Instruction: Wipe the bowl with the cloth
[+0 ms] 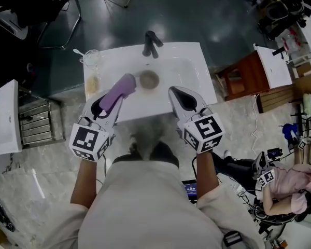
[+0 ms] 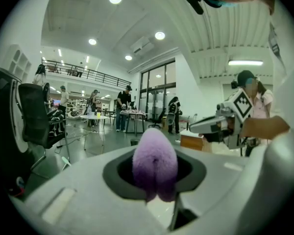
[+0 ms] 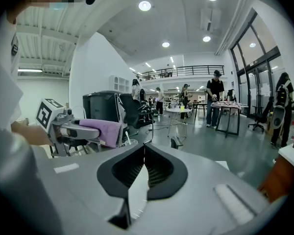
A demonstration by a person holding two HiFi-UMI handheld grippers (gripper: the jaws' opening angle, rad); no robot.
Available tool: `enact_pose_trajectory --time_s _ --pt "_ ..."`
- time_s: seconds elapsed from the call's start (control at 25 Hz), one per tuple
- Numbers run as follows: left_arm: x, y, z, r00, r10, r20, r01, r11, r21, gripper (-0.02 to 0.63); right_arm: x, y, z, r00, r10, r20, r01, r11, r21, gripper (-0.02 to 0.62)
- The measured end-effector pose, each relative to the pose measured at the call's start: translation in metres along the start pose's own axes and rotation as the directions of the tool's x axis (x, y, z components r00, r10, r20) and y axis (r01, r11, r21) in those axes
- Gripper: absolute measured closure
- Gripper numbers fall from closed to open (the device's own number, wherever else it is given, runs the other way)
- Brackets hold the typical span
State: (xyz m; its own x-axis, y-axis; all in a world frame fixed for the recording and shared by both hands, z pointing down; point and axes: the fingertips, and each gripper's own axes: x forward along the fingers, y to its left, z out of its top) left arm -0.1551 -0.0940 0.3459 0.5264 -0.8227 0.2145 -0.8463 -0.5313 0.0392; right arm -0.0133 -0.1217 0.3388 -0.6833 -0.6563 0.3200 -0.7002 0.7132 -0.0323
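A small brown bowl sits in the basin of a white sink, below the tap. A purple cloth sticks out of my left gripper, whose jaws are shut on it; its tip hangs just left of the bowl. In the left gripper view the cloth fills the gap of that gripper. My right gripper hovers over the sink's front edge, right of the bowl, jaws shut with nothing between them. The right gripper view also shows the cloth from the side.
A black tap stands at the sink's back. A glass with a spoon and a yellowish pad sit on the sink's left rim. A metal rack stands left, a wooden cabinet right, a seated person lower right.
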Motion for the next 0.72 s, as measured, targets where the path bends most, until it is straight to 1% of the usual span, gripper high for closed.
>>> enact_pose_trajectory --time_s 0.16,0.36,0.52,0.64,0.72 --pt "0.011 0.009 -0.008 0.999 0.024 -0.023 -0.025 1.000 -0.006 0.508 0.028 -0.008 -0.017 0.998 0.040 -0.044 -0.039 0.999 0.021 0.576" --pt "0.025 0.022 -0.027 0.993 0.090 -0.072 -0.094 0.994 -0.057 0.506 0.059 -0.024 -0.047 0.984 0.090 -0.151 -0.092 0.996 -0.003 0.537" --pt "0.040 0.034 -0.042 0.980 0.148 -0.129 -0.159 0.984 -0.080 0.506 0.088 -0.041 -0.076 0.962 0.138 -0.236 -0.145 0.989 -0.009 0.515" --pt "0.054 0.043 -0.047 0.971 0.184 -0.152 -0.198 0.977 -0.083 0.506 0.110 -0.052 -0.096 0.941 0.181 -0.287 -0.194 0.981 -0.019 0.497" --pt "0.062 0.049 -0.051 0.965 0.207 -0.161 -0.224 0.970 -0.091 0.506 0.124 -0.056 -0.110 0.926 0.206 -0.317 -0.228 0.973 -0.034 0.497"
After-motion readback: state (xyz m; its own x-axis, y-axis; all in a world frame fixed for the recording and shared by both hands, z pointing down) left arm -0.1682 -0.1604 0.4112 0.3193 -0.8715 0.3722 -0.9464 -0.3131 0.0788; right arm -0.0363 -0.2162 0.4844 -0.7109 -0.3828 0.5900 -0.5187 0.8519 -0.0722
